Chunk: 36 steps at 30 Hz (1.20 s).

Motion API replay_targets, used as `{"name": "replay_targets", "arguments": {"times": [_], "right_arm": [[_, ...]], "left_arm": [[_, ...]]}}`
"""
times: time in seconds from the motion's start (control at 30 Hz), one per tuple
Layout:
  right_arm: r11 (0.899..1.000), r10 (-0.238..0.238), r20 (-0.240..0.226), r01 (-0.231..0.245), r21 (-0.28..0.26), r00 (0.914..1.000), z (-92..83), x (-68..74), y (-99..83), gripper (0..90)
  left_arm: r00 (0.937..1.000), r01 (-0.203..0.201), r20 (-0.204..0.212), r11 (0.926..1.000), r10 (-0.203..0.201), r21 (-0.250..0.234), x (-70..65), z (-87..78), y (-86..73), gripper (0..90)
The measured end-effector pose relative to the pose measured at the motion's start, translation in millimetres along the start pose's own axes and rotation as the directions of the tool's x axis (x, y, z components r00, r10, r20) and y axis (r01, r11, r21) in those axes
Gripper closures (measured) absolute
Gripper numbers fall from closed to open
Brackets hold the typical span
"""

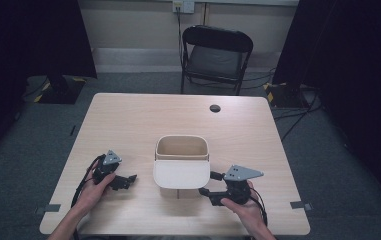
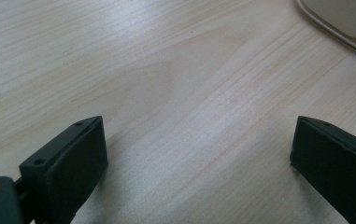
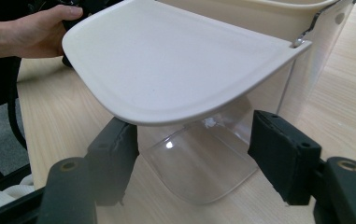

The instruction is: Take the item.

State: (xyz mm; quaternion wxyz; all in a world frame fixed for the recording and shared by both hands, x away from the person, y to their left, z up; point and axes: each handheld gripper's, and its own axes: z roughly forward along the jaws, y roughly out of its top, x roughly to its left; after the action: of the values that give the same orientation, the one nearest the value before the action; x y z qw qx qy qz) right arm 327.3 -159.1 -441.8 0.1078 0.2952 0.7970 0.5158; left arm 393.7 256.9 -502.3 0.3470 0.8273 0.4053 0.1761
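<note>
A cream bin (image 1: 182, 150) with clear walls stands mid-table, its cream lid (image 1: 181, 173) swung out flat toward the person. My left gripper (image 1: 128, 181) rests on the table left of the bin, open, with bare wood between its jaws (image 2: 199, 140); a corner of the bin (image 2: 344, 18) shows at the top right of the left gripper view. My right gripper (image 1: 210, 183) sits at the bin's front right corner. In the right gripper view its jaws stand apart (image 3: 194, 140) just under the lid (image 3: 175, 65), facing the clear wall (image 3: 199, 168) without pressing on it.
The light wooden table (image 1: 128, 120) has a dark cable hole (image 1: 215, 108) near its far edge. A black folding chair (image 1: 217, 57) stands behind the table. The person's other hand (image 3: 31, 32) shows beyond the lid in the right gripper view.
</note>
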Motion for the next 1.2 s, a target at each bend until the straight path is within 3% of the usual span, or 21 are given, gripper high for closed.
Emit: {"name": "replay_targets", "arguments": {"times": [0.4, 1.2], "right_arm": [[0.999, 0.003, 0.005, -0.003, -0.033, 1.0, -2.9, 0.6, 2.5, 35.0], [0.999, 0.015, 0.007, -0.015, -0.047, 0.9999, -3.5, -0.5, 7.1, 34.3]], "left_arm": [[1.0, -0.003, 0.0, 1.0, 0.003, -0.001, 0.1, 0.1, 0.1, 3.2], [1.0, 0.005, 0.005, 1.0, -0.005, -0.003, -0.1, 0.5, 0.0, 3.1]]}}
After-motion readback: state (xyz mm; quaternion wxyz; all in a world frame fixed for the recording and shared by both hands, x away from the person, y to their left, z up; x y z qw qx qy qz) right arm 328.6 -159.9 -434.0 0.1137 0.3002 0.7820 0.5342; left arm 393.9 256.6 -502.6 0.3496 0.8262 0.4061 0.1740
